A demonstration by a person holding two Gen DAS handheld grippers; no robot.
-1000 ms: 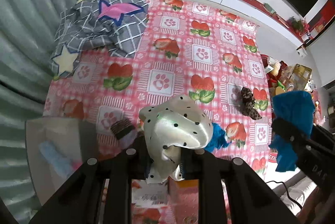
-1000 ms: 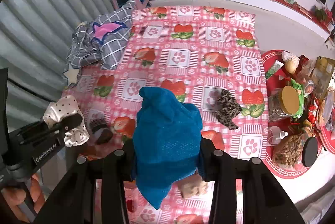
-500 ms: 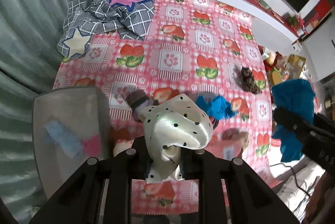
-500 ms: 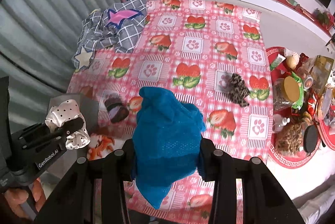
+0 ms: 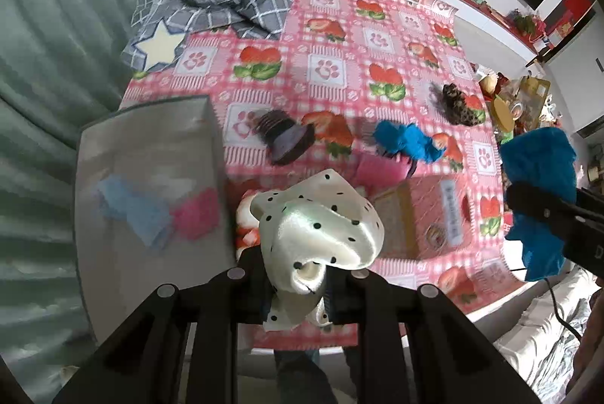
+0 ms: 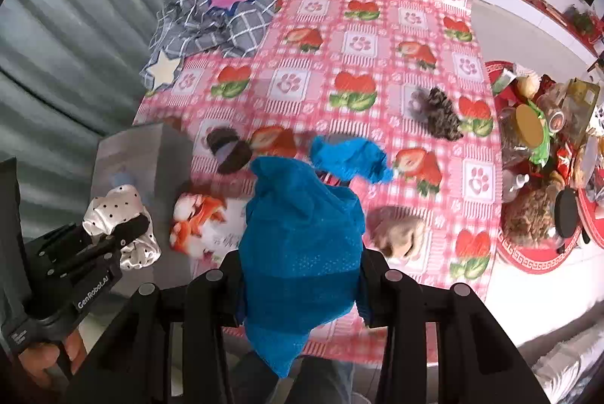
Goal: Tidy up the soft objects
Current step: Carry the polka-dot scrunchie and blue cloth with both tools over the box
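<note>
Left gripper (image 5: 298, 285): I have it squeezed shut on the white dotted cloth (image 5: 321, 234), up in the air near the table's front edge.
Right gripper (image 6: 302, 275): I grip the big blue cloth (image 6: 302, 245) tight; it hangs down low.
Grey box (image 5: 151, 155): it sits at the table's left side, just beside my white cloth, with soft things inside.
My plan: I think I should go right over the box first, then open up.
Watch out: hanging ends could snag on the box wall.
</note>
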